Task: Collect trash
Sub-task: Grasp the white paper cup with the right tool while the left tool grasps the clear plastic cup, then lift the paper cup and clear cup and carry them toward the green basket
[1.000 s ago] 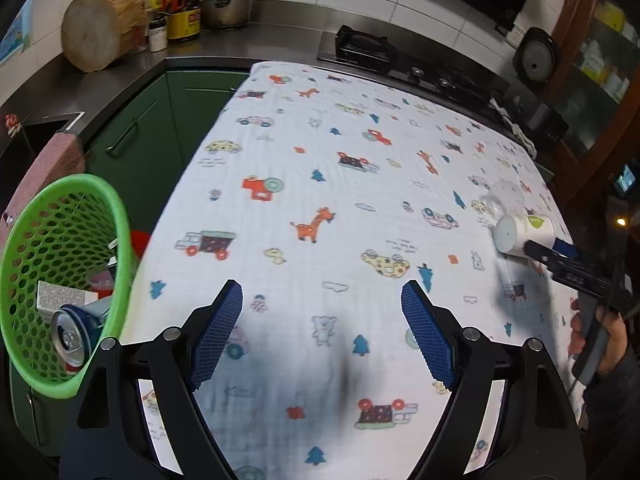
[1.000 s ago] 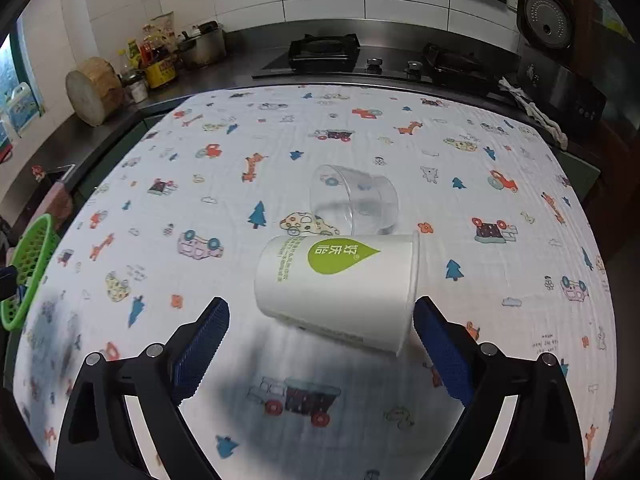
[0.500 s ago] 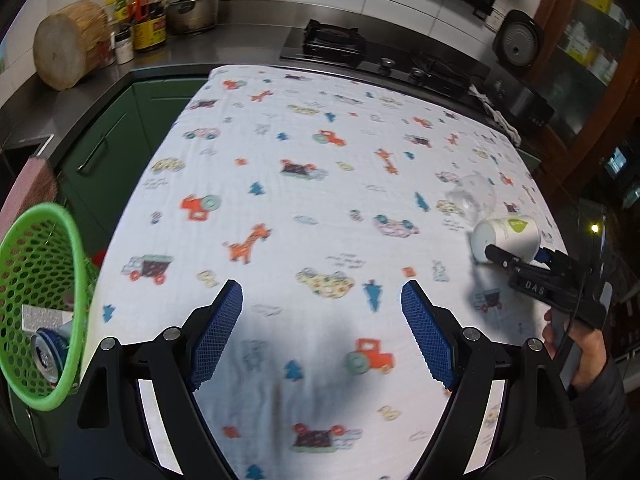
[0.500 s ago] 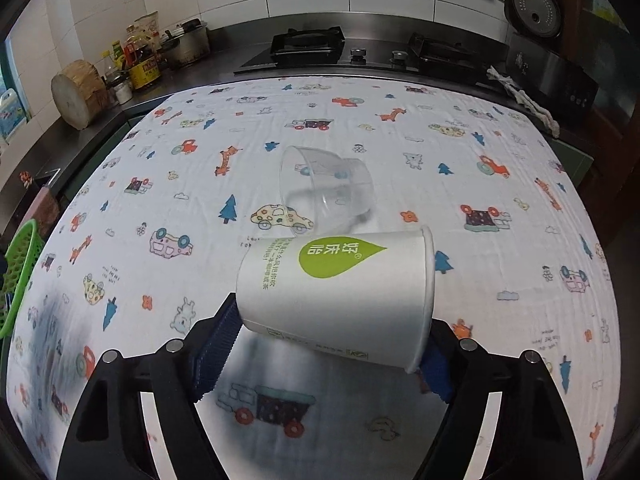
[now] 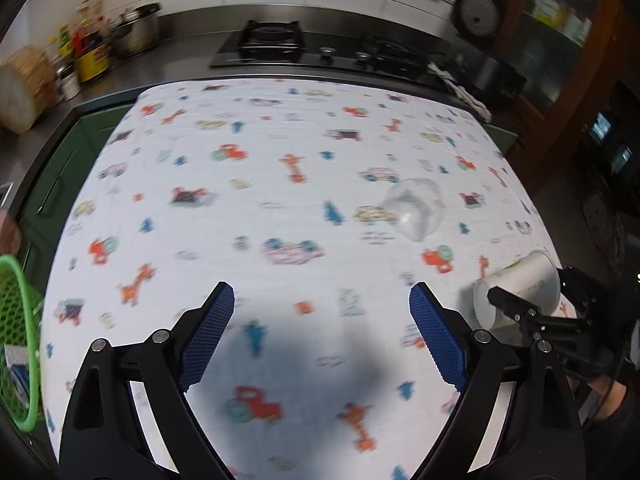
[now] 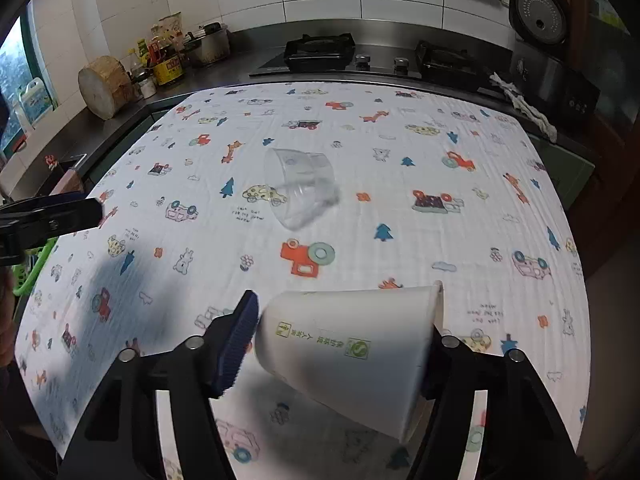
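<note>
Closing right gripper [image 6: 340,354] jaws on smooth tapered paper cup [image 6: 348,352].

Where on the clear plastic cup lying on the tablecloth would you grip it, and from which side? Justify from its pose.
Probably across its side wall near the middle, coming from above. The clear plastic cup lies tipped on its side on the tablecloth, mouth toward the left, so the open left gripper can straddle its round wall.
</note>
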Action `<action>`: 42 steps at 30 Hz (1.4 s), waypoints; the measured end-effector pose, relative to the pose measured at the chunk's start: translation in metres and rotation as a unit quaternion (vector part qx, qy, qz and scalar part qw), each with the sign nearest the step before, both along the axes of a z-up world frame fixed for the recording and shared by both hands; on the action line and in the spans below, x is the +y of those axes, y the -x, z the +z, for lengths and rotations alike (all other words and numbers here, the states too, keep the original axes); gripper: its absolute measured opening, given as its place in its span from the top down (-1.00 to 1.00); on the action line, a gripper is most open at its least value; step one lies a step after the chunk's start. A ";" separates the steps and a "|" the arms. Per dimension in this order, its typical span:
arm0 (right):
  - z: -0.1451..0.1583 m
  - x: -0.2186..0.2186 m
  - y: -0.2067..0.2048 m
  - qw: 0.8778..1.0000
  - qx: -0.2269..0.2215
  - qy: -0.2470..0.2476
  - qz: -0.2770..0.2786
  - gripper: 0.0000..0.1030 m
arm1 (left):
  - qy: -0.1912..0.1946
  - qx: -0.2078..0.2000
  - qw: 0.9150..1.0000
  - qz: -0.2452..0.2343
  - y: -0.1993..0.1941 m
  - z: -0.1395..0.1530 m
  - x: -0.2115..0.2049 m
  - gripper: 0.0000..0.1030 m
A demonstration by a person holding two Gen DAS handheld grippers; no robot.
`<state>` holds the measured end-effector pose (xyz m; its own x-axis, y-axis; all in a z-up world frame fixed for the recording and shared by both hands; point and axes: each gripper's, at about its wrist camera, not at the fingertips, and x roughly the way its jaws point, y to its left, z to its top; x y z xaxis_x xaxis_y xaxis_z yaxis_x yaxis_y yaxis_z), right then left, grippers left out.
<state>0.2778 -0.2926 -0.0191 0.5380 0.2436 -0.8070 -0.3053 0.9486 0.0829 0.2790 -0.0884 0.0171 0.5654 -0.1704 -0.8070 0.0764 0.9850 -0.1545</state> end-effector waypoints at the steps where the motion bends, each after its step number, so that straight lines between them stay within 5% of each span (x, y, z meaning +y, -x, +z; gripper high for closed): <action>1: 0.000 -0.005 0.001 1.000 0.004 -0.004 0.000 -0.21 | -0.004 -0.003 1.000 -0.004 -0.003 0.000 -0.008 -0.78; 22: -0.007 -0.034 0.020 0.998 0.014 -0.051 0.025 -0.21 | 0.033 0.024 0.996 -0.080 -0.094 -0.048 -0.112 -0.84; 25: -0.006 -0.033 0.020 0.998 0.013 -0.047 0.027 -0.23 | 0.038 0.027 0.995 -0.088 -0.100 -0.052 -0.117 -0.77; 31: -0.006 -0.030 0.019 0.999 0.008 -0.033 0.027 -0.38 | 0.066 0.045 0.992 -0.102 -0.106 -0.060 -0.119 -0.22; 42: -0.016 -0.023 0.017 1.000 0.008 0.006 0.012 -0.50 | 0.089 0.034 0.992 -0.081 -0.093 -0.049 -0.096 -0.15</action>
<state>0.2611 -0.3157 -0.0355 0.5187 0.2468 -0.8186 -0.3271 0.9419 0.0766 0.3721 -0.1846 -0.0322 0.4638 -0.3978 -0.7916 0.2141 0.9174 -0.3355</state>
